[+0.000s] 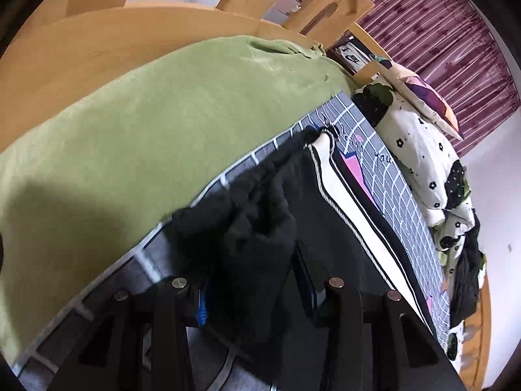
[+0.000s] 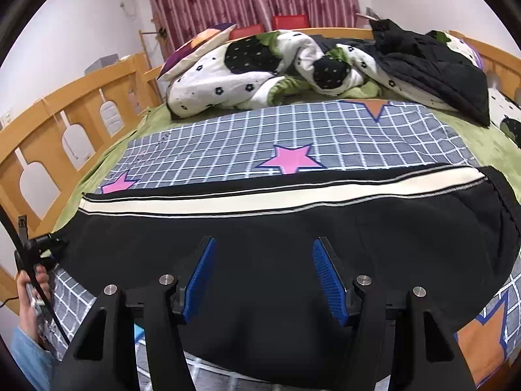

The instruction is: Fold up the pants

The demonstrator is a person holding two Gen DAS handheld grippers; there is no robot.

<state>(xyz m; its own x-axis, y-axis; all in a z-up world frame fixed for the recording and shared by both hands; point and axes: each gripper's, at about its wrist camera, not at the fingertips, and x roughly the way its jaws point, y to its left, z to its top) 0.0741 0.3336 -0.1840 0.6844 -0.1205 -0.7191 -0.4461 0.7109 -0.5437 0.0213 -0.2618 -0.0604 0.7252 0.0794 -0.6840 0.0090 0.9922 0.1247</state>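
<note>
Black track pants [image 2: 260,234] lie across the bed [image 2: 325,130]. Left tool [image 1: 260,280] pinches bunched fabric at nine o'clock; right tool [image 2: 263,277] hovers wide. Lift evenly, aligning the white stripe [image 2: 228,198].

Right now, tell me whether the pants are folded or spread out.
Partly folded. The pants lie flat across the checked sheet, side stripe running straight; the left gripper holds one end bunched. Layer count: cannot tell.

Black tool [image 2: 263,277], blue ribbed pads [image 2: 199,277] (4 silver screws), denim sleeve [image 2: 29,355].
</note>
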